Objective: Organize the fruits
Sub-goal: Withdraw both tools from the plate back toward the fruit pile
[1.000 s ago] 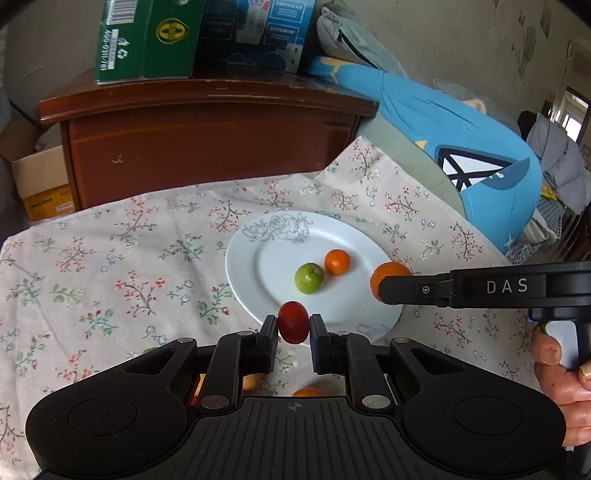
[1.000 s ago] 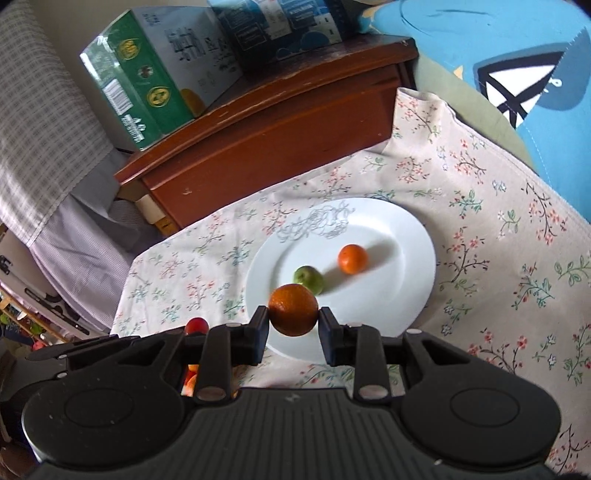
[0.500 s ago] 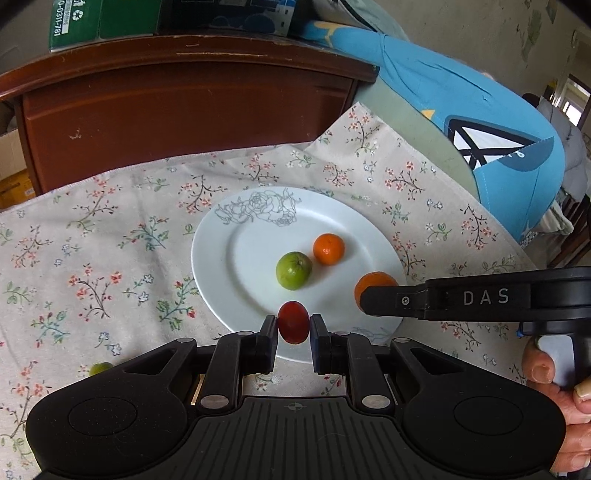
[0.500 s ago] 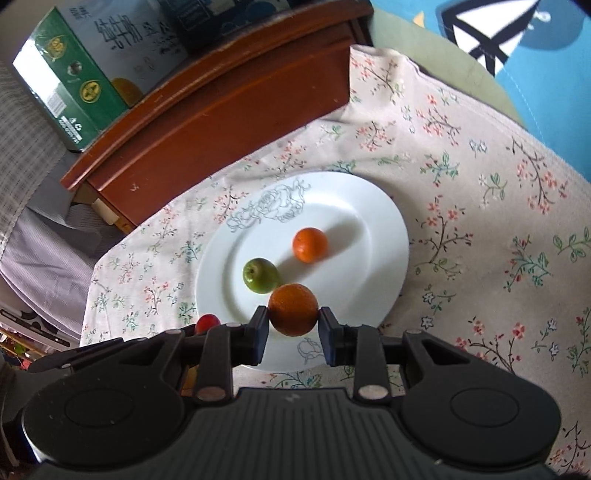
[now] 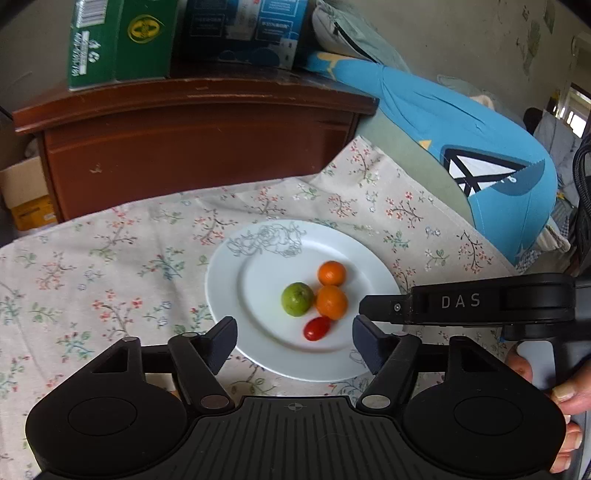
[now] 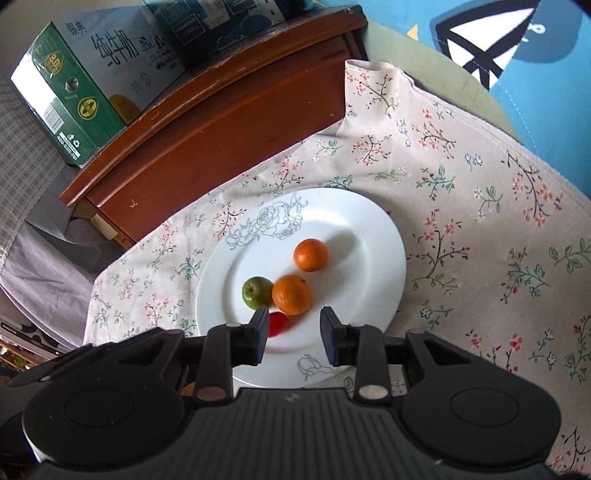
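Observation:
A white plate [image 5: 258, 273] [image 6: 362, 229] sits on the floral cloth. On it lie a green fruit [image 5: 295, 299] [image 6: 256, 292], a small orange [image 5: 331, 273] [image 6: 311, 254], a bigger orange [image 5: 331, 302] [image 6: 291, 294] and a red tomato [image 5: 317, 328] [image 6: 277, 324]. My left gripper [image 5: 294, 341] is open and empty, just short of the tomato. My right gripper [image 6: 294, 332] is open and empty, just behind the bigger orange; its side shows in the left wrist view [image 5: 465, 302].
A brown wooden cabinet [image 5: 199, 136] [image 6: 221, 122] stands behind the table with a green carton [image 5: 118, 40] [image 6: 85, 85] and a blue box [image 5: 243, 29] on top. A blue cushion [image 5: 480, 155] lies at the right edge of the table.
Both grippers have opened. The tomato left the left gripper and the bigger orange left the right one; both now lie on the plate. Both grippers have drawn back a little.

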Available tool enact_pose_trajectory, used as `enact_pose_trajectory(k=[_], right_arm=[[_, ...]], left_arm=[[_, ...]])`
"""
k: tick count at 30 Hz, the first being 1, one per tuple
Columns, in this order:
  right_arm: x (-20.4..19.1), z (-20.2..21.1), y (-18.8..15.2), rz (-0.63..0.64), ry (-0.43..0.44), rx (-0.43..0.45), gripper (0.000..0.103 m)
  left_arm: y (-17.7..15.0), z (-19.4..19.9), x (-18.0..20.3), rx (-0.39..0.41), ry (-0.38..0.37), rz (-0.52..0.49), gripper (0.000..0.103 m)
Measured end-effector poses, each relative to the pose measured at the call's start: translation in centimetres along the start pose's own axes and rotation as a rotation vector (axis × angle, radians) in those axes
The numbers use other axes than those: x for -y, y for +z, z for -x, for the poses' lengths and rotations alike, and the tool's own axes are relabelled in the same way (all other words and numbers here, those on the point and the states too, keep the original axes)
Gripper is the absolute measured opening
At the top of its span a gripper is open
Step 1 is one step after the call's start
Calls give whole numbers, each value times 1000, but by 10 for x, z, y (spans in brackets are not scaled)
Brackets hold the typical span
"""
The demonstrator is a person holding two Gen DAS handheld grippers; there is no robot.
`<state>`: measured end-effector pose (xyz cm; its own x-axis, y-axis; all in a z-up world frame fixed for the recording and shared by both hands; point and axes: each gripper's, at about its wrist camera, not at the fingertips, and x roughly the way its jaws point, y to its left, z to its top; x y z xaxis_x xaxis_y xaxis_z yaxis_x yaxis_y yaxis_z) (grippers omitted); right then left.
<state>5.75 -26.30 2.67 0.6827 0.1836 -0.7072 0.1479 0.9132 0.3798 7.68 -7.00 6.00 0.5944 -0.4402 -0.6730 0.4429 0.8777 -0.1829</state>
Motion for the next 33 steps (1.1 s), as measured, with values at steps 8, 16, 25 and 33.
enact_pose_trajectory(k=[8,16,25,33], right_arm=[[-7,4,-9,27,24,-10,33],[-22,14,-22,109,52,-11,33],[-24,22,-41,87,72,-25,33],[-27,27,-58,88,83,-39,33]], left_arm=[[-8,19,-21,-27,33,81,78],[-31,47,-56,3,101,253,85],[-58,62,-59,5,114,295,91],[-77,63,-38,-59,171,171,91]])
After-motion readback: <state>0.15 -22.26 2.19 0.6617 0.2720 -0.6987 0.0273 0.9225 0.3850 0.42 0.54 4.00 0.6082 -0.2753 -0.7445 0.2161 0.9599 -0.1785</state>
